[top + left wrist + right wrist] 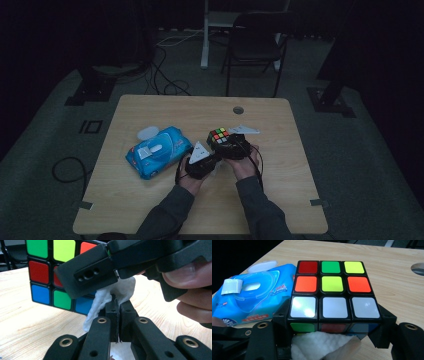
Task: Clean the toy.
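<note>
Wiping went best with short strokes: the left gripper [212,159], jaws clamped on the white wipe [110,296], rubbed the cube [332,293], gripped mid-table by the right gripper [223,147].

The puzzle cube [332,293], black-framed with coloured stickers, sat clamped between the jaws of the right tongs [231,146] above the counter [150,200], its upper face showing a red, green and yellow row, an orange, yellow-green and orange row, and a row of three white squares. A crumpled white wipe [110,298] was pinched in the closed left tongs [118,315] and rose against the cube's near lower side, touching it just below the white row.
</note>
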Demonstrator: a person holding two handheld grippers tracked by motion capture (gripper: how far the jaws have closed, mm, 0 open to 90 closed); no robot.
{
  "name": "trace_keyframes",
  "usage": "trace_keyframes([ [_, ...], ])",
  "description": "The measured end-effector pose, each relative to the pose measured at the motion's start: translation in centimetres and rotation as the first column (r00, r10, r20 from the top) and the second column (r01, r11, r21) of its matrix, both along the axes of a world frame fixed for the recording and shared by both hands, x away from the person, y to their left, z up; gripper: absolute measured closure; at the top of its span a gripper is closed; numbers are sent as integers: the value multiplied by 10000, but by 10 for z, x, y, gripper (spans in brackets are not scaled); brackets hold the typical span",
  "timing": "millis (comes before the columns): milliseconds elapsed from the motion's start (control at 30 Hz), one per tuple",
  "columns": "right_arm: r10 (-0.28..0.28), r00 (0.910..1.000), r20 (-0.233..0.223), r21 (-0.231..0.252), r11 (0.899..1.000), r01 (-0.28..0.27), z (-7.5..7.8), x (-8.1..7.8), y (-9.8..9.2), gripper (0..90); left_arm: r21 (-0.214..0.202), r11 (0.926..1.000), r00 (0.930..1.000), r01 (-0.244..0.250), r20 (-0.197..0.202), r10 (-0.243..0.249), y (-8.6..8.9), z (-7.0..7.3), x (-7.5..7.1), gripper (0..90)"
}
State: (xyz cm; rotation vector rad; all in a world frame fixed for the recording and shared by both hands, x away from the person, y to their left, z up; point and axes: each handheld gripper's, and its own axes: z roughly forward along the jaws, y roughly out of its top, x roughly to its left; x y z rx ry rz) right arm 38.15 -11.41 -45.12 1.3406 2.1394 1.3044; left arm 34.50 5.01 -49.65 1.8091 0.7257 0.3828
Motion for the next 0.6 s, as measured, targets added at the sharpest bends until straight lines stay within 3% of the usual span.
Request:
trace_keyframes([
  [600,232,9997,-24,240,9994,-231,-1,-4,10,347,-10,9998,9997,-219,88,219,-4,0,2,886],
])
